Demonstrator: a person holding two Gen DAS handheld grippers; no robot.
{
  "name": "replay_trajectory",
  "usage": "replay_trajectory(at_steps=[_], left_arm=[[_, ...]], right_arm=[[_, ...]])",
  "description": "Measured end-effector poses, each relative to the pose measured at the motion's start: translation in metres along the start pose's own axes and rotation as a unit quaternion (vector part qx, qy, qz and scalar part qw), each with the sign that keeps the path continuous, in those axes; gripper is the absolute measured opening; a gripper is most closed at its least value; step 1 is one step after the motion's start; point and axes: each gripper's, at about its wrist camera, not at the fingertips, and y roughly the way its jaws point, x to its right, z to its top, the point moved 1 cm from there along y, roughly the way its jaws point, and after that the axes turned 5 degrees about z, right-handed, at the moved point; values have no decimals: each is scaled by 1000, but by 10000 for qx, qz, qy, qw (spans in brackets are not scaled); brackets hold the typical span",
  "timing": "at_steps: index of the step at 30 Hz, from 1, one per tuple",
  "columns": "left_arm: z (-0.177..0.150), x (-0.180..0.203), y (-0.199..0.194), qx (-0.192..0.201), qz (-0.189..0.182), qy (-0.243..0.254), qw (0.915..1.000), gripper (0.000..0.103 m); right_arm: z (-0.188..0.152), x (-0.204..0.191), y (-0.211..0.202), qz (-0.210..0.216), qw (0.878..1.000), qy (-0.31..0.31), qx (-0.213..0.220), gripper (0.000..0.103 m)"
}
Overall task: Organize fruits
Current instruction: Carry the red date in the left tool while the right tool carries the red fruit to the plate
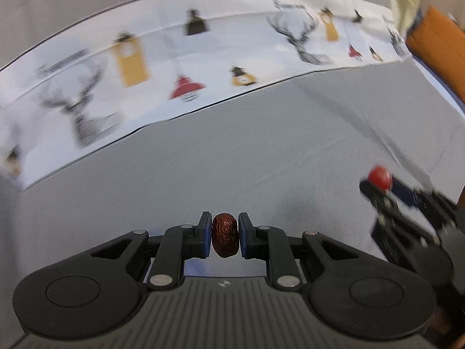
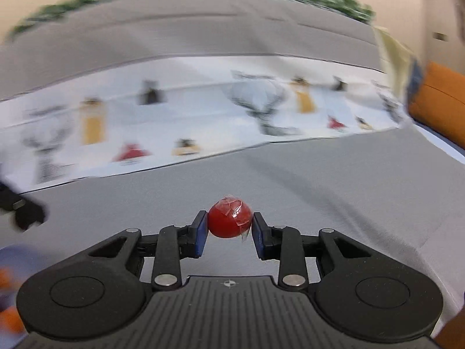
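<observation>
Nearest my left lens, my left gripper (image 1: 225, 235) is clamped on a wrinkled dark-brown dried date (image 1: 225, 235), pads pressing both its sides. At three o'clock in that view my right gripper (image 1: 377, 184) carries a glossy round red fruit with a scrap of clear film (image 2: 230, 219); in its own view both pads pinch it. Below both lies a grey cloth (image 1: 261, 157), nothing standing between. At twelve o'clock stretches a white printed runner with deer and lamps (image 1: 174, 67); an orange cushion (image 1: 438, 52) sits at two o'clock.
</observation>
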Motion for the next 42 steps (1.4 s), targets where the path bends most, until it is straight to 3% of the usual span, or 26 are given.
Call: replay_trajectory(at_steps=[7, 19, 31, 42], left_arm=[[-81, -44, -98, 37, 405, -442, 9982, 21], [-188, -87, -198, 113, 398, -1362, 9898, 21], [-241, -101, -245, 367, 433, -1760, 9828, 21], [-241, -103, -248, 481, 360, -1768, 9824, 21]], right_arm=[[-15, -49, -126, 1224, 9920, -247, -197, 34], [-24, -122, -254, 2241, 9644, -1337, 440, 34], [-37, -144, -300, 2310, 9587, -1568, 538, 34], [-38, -148, -299, 2325, 9577, -1629, 465, 34]])
